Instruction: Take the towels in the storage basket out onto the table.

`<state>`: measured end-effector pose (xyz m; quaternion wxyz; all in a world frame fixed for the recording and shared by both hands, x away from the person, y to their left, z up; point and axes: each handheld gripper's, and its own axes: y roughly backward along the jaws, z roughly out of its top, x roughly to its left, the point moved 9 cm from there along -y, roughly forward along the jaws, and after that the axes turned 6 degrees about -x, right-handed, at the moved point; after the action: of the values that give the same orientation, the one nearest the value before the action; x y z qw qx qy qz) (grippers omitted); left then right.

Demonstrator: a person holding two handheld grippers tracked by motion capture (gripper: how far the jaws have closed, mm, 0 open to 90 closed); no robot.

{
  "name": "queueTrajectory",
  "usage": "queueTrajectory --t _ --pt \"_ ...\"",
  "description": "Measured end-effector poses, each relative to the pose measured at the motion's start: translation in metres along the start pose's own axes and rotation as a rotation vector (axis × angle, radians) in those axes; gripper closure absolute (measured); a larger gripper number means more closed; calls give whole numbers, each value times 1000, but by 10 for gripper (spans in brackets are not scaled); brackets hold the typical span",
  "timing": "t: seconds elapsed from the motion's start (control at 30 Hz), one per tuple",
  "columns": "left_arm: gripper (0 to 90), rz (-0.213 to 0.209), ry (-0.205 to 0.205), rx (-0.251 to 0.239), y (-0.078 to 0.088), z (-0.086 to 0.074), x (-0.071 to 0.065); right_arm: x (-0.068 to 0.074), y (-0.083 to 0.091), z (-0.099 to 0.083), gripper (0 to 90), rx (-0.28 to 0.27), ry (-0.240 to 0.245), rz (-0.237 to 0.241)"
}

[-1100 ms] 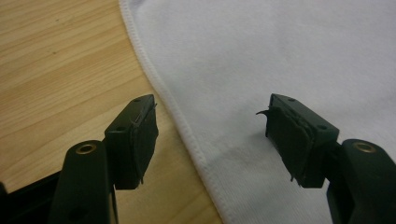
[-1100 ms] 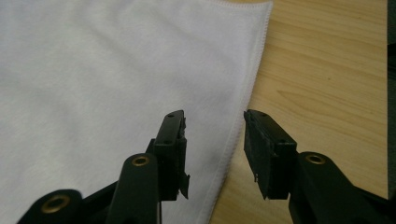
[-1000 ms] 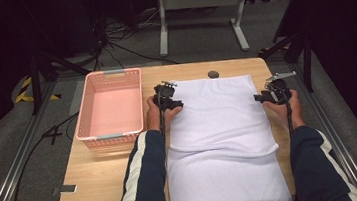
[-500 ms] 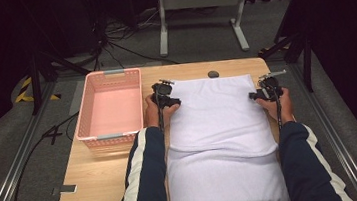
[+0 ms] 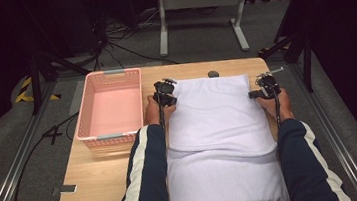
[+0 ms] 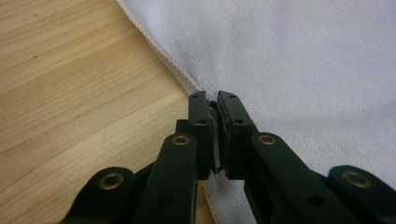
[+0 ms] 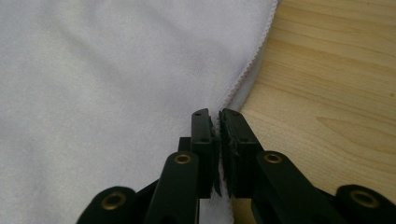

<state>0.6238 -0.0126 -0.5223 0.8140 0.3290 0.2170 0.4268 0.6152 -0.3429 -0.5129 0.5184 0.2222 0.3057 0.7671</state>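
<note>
A: Status check. Your left gripper (image 5: 166, 95) is clamped on the left hem of the towel (image 5: 218, 111); your right gripper (image 5: 264, 89) is clamped on the right hem. In both gripper views the jaws have just been closing, and the hem now sits pinched between the pads — left (image 6: 211, 122), right (image 7: 215, 135).

B: Where does the towel sit?

A: Flat on the table (image 5: 100, 184), just right of the pink basket (image 5: 112, 110). Its far edge is near the table's far edge and its near end hangs over the near edge toward you. Both grips are on its far half, one on each side.

B: How do I do the fold cleanly?

A: I'd judge the next step is a lift and fold. The bite is shallow — mostly hem — so raise both hands together and keep them level. Hold light tension across the width, or the middle may sag and wrinkle. Don't yank; a thin pinch could slip.

B: Hand pose?

A: Forearms run up either side of the towel, roughly parallel, sleeves low over the table. The left hand (image 5: 153, 109) lies between the basket and the towel. Both grippers point away from you and down at the hem.
</note>
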Motion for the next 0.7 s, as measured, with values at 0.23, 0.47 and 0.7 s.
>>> queueTrajectory --t 0.23,0.47,0.7 --pt "857 35 -26 -8 2 13 0 0 -2 9 874 4 -1 -22" --pt "859 73 -50 -121 26 57 -4 -1 10 39 876 -80 9 -43" --pt "859 139 -86 -222 60 103 5 2 38 97 877 -187 56 -50"
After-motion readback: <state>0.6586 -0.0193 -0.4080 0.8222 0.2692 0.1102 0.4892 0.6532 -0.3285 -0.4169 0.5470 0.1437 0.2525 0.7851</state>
